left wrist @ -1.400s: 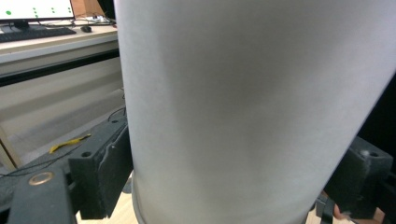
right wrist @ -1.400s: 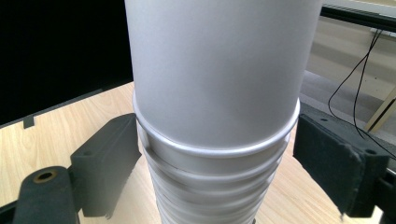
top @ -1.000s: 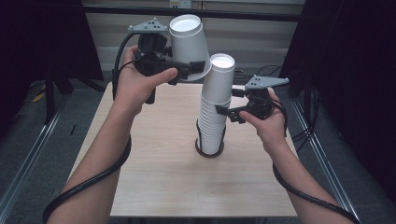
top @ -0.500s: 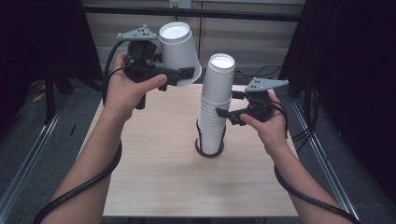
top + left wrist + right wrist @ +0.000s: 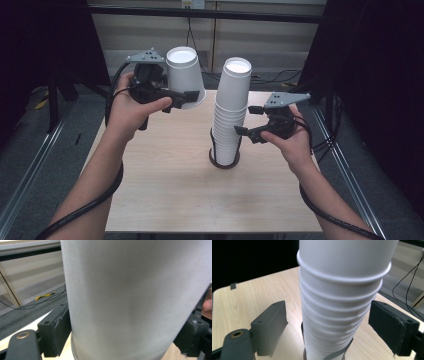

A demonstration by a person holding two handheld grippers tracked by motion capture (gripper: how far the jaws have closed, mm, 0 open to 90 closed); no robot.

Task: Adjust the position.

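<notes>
A tall stack of upside-down white paper cups [image 5: 229, 117] stands mid-table in a dark ring holder [image 5: 223, 162]. To its left, above the table, my left gripper [image 5: 191, 98] is shut on a single upside-down white cup [image 5: 183, 74]. That cup [image 5: 135, 297] sits between the black pads [image 5: 56, 332] in the left gripper view. My right gripper [image 5: 248, 121] is open at the stack's right side, about halfway up. In the right gripper view the stack [image 5: 342, 290] stands between the pads [image 5: 272, 323], with a gap on each side.
The light wooden table [image 5: 165, 200] has bare room in front of and left of the stack. Dark floor with metal rails flanks it. Cables and a pale cabinet [image 5: 150, 30] lie behind the far edge, and a yellow object [image 5: 45, 295] lies on the floor.
My left gripper has carried the single cup leftward and lower, away from the top of the stack. The right gripper and the stack have stayed put.
</notes>
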